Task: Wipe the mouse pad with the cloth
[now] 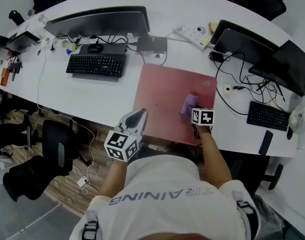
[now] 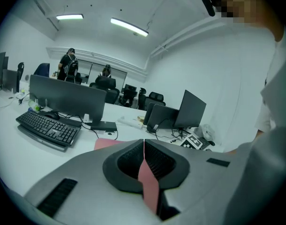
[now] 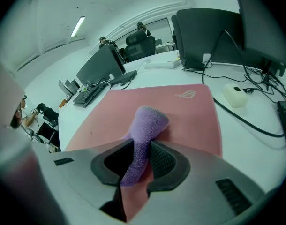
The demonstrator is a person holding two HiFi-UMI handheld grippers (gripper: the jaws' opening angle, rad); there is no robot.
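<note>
A red mouse pad (image 1: 167, 91) lies near the front edge of the white desk (image 1: 82, 99). On its right part rests a purple cloth (image 1: 189, 105), bunched up. My right gripper (image 1: 194, 113) is shut on the cloth (image 3: 147, 123), whose free end lies on the mouse pad (image 3: 185, 109) ahead of the jaws of the right gripper (image 3: 142, 143). My left gripper (image 1: 139, 115) hovers at the pad's front left edge. In its own view the left gripper (image 2: 144, 143) is shut, with only a strip of pad showing through the slit.
A black keyboard (image 1: 96, 65) and mouse (image 1: 95, 48) sit left of the pad under a monitor (image 1: 100, 21). Right are cables (image 1: 237, 84), a second keyboard (image 1: 268, 116), a phone (image 1: 265, 142) and more monitors (image 1: 247, 46). A power strip (image 1: 192, 34) lies behind. Office chair (image 1: 57, 144) below left.
</note>
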